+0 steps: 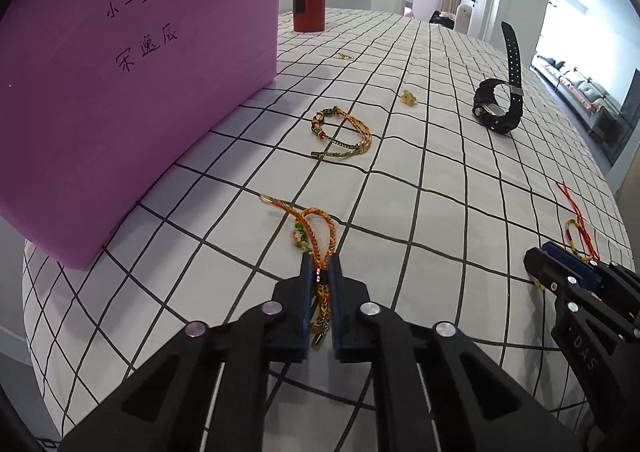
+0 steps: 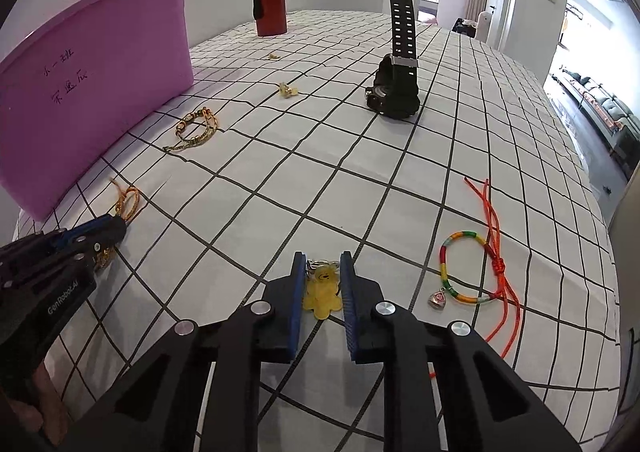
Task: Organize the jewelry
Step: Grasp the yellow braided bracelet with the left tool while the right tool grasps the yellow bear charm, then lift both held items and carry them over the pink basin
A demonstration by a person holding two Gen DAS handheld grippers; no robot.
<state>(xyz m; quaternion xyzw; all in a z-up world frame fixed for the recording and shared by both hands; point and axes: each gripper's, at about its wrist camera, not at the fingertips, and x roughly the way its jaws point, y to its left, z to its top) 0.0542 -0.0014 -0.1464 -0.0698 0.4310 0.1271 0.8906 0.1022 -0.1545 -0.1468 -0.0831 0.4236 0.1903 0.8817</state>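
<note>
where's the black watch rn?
The black watch stands on the checked tablecloth, far centre in the right wrist view and far right in the left wrist view, strap sticking up. Nearest neighbour is the small yellow charm to its left.
</note>
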